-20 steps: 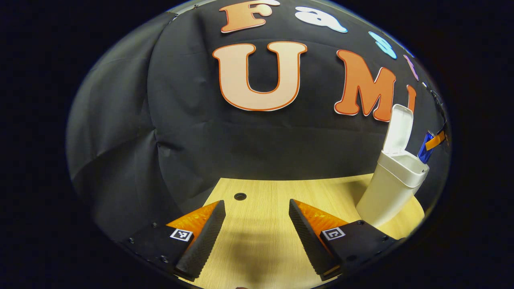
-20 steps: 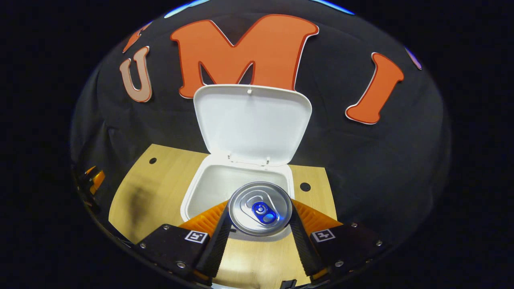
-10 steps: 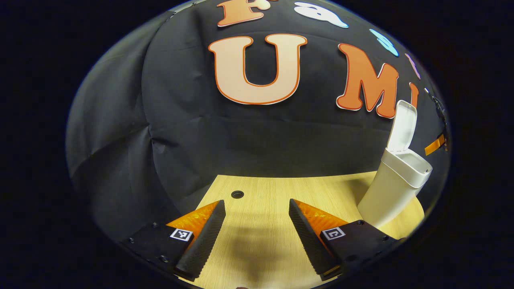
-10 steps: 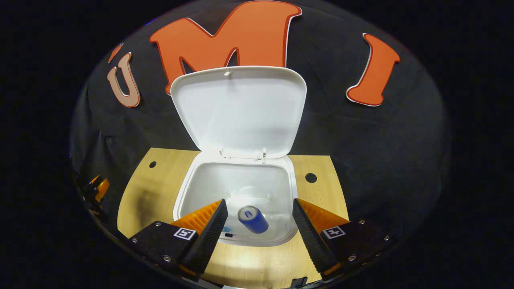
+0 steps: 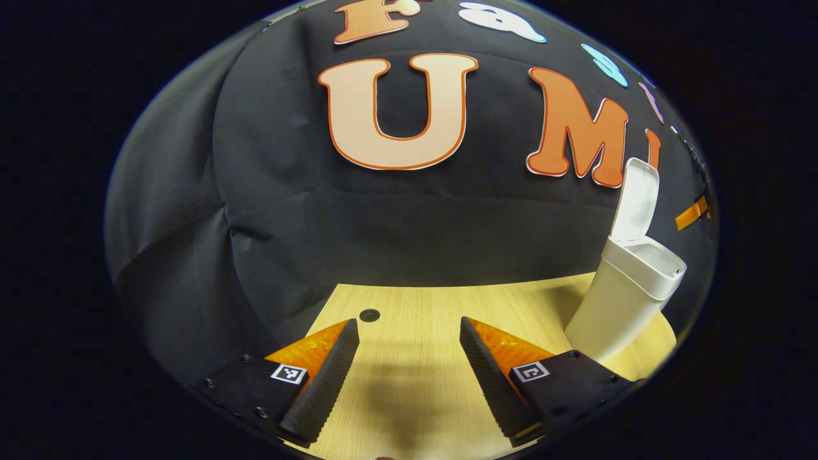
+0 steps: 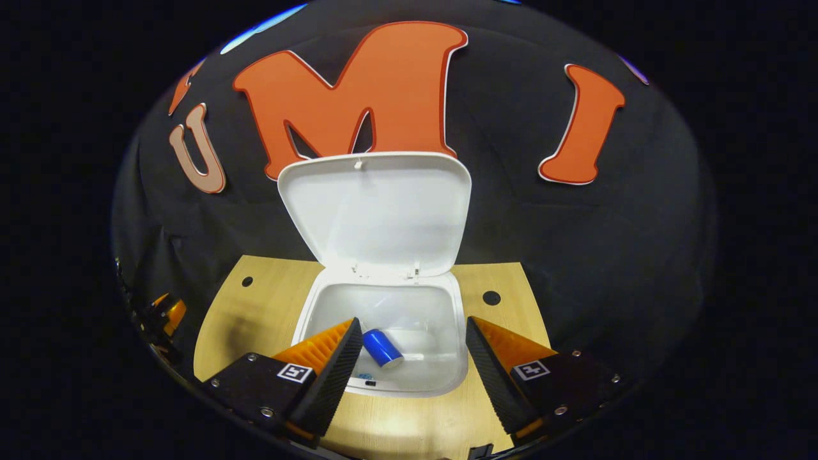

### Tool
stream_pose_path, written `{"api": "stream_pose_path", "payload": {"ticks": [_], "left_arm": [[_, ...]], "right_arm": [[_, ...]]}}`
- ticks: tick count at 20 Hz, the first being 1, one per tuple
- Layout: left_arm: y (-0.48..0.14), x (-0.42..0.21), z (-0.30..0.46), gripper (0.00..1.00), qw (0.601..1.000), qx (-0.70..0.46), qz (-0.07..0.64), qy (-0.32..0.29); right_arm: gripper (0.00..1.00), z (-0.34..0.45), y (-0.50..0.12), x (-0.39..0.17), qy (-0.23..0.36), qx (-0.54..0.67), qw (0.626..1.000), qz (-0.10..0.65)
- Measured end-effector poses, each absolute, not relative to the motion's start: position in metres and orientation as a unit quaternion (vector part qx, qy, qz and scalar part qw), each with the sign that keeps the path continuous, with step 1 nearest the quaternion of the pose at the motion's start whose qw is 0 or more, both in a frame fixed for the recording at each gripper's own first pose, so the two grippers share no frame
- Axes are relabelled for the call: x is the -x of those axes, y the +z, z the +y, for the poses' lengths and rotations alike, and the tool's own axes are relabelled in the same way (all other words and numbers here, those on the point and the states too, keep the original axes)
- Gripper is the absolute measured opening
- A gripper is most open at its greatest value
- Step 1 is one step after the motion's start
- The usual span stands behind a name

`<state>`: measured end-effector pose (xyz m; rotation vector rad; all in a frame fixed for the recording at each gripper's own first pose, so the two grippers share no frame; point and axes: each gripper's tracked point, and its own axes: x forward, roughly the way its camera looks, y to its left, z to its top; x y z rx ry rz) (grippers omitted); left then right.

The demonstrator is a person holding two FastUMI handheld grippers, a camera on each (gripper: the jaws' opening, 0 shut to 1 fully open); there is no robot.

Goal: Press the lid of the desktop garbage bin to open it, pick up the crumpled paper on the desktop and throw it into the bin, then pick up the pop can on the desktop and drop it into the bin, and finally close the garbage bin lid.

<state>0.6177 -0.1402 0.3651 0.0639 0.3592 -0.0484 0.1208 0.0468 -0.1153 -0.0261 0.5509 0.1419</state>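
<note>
Since the pop can (image 6: pixel 381 347) now lies inside the bin (image 6: pixel 447 377), the job left looks like shutting the lid (image 6: pixel 377 214). The biggest thing is the wooden table (image 5: pixel 422 306), pale and smooth with a small round hole in it. Next is the bin, tall and white, made of smooth plastic with rounded corners. In the left gripper view the bin (image 5: pixel 613 306) stands far off to the right side. In the right gripper view it sits just below and in front of the right gripper (image 6: pixel 411 354), so that gripper is the nearer one. The lid stands up straight at the far edge of the bin, past the opening, with its hollow inside facing the right gripper. To shut it, I think the gripper must go up and over the top edge and push it forward and down. The can is small, blue and shiny, lying on its side at a slant near the bottom. The right gripper has its fingers spread wide and holds nothing. The left gripper (image 5: pixel 409 358) is also spread wide and empty, low over the table.
</note>
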Motion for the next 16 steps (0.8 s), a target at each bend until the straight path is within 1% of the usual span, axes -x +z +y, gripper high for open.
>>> {"api": "stream_pose_path", "payload": {"ticks": [3, 7, 12, 14, 16], "left_arm": [[0.366, -0.620, -0.145, 1.00, 0.983, -0.033, 0.178, -0.031], [0.367, -0.624, -0.146, 1.00, 0.983, -0.033, 0.174, -0.036], [0.366, -0.626, -0.148, 1.00, 0.983, -0.027, 0.176, -0.039], [0.364, -0.627, -0.147, 1.00, 0.983, -0.025, 0.176, -0.040], [0.363, -0.627, -0.146, 1.00, 0.983, -0.023, 0.177, -0.039]], "right_arm": [[0.98, 0.049, -0.080, -0.124, 0.066, 0.018, 0.965, 0.254], [0.98, 0.057, -0.024, -0.130, 0.060, 0.061, 0.970, 0.228], [0.98, 0.080, 0.052, -0.158, 0.065, 0.096, 0.975, 0.192], [0.97, 0.093, 0.064, -0.170, 0.069, 0.096, 0.974, 0.194], [0.97, 0.105, 0.060, -0.184, 0.076, 0.084, 0.971, 0.210]]}}
